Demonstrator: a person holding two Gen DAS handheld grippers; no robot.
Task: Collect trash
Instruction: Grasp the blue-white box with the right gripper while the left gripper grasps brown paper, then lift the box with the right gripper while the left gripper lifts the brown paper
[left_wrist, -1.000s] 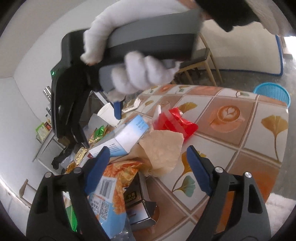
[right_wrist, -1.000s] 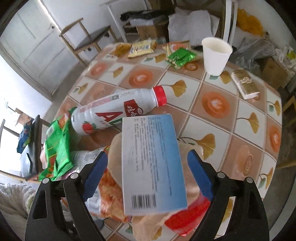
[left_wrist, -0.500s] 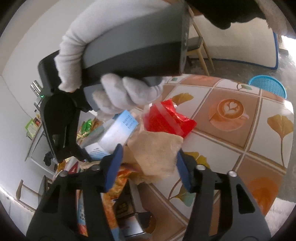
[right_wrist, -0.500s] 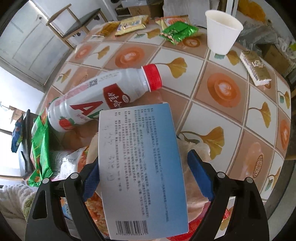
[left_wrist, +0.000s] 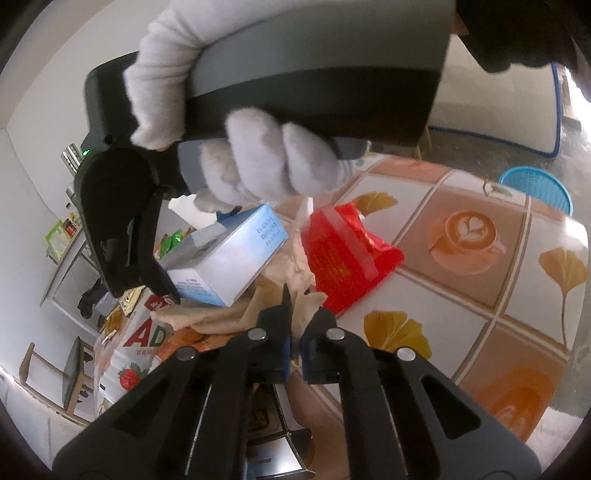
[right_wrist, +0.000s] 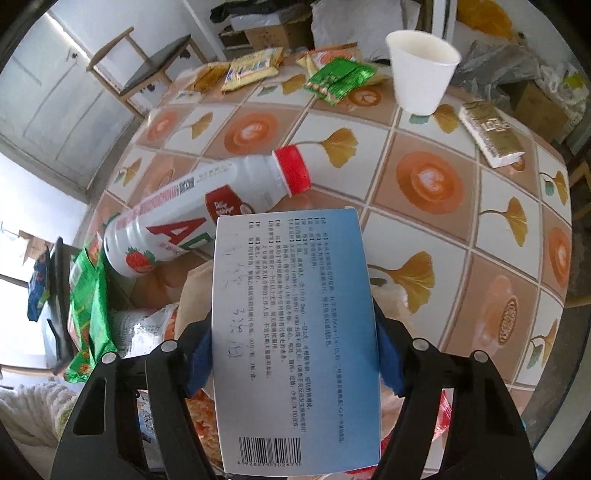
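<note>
the left claw (left_wrist: 293, 345) is pinching a crumpled brown paper (left_wrist: 273, 302) btwn its blue pads, jaws nearly together w/ just the paper edge in the gap. the paper is lying on top of the trash pile at the near edge of the tiled surface (left_wrist: 480, 295), touching a red wrapper (left_wrist: 343, 254) just beside it. the right claw (right_wrist: 293, 354) is clamping a blue-and-white box (right_wrist: 295, 332) from both sides, pads pressing on its long edges, barcode end nearest the camera. in the left view that same box (left_wrist: 225, 262) is sitting tilted above the paper, w/ the gloved right hand (left_wrist: 258, 155) wrapping the gripper handle above it. under and behind the box a white bottle (right_wrist: 207, 210) w/ a red cap is lying on its side on the surface, next to a green snack bag (right_wrist: 88, 306) at the left. farther back a white paper cup (right_wrist: 421, 70) is standing upright, w/ a green wrapper (right_wrist: 340, 79) and yellow packets (right_wrist: 251, 68) near it and a gold packet (right_wrist: 491, 133) off to the right. a blue basket (left_wrist: 535, 188) is sitting on the floor beyond the surface.
</note>
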